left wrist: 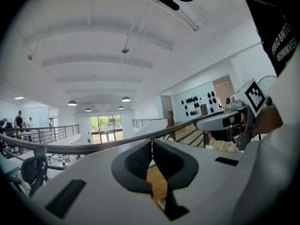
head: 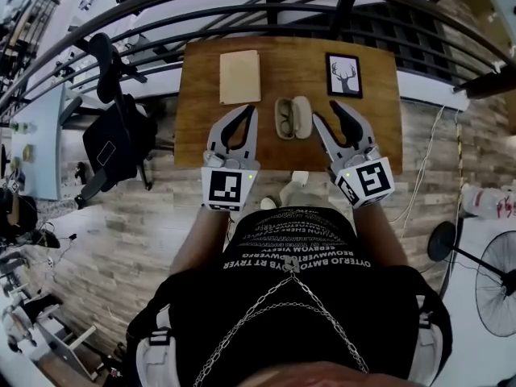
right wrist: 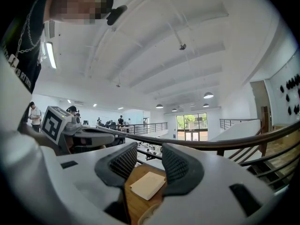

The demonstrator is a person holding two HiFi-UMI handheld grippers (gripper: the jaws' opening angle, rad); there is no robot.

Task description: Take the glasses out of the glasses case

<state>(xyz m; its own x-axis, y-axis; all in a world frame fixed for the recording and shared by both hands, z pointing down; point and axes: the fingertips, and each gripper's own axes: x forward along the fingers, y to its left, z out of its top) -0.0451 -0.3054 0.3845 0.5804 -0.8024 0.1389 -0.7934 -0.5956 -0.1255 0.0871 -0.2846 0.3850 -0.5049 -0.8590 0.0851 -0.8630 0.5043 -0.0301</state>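
An open glasses case [head: 293, 118] lies on the wooden table [head: 371, 135], with dark-rimmed glasses [head: 285, 118] in its left half. Both grippers hover above the table's near edge, one on each side of the case and apart from it. My left gripper [head: 248, 111] is to the case's left; in the left gripper view its pads [left wrist: 140, 159] nearly meet with nothing between them. My right gripper [head: 326, 111] is to the case's right and stands open and empty [right wrist: 149, 161]. The case's pale rim [right wrist: 147, 217] shows just below those jaws.
A beige notepad [head: 240, 76] lies at the table's back left, also seen between the right jaws [right wrist: 149, 185]. A framed deer picture [head: 343, 75] lies at the back right. Dark railings [head: 266, 10] run behind the table. A black office chair [head: 113, 139] stands to the left.
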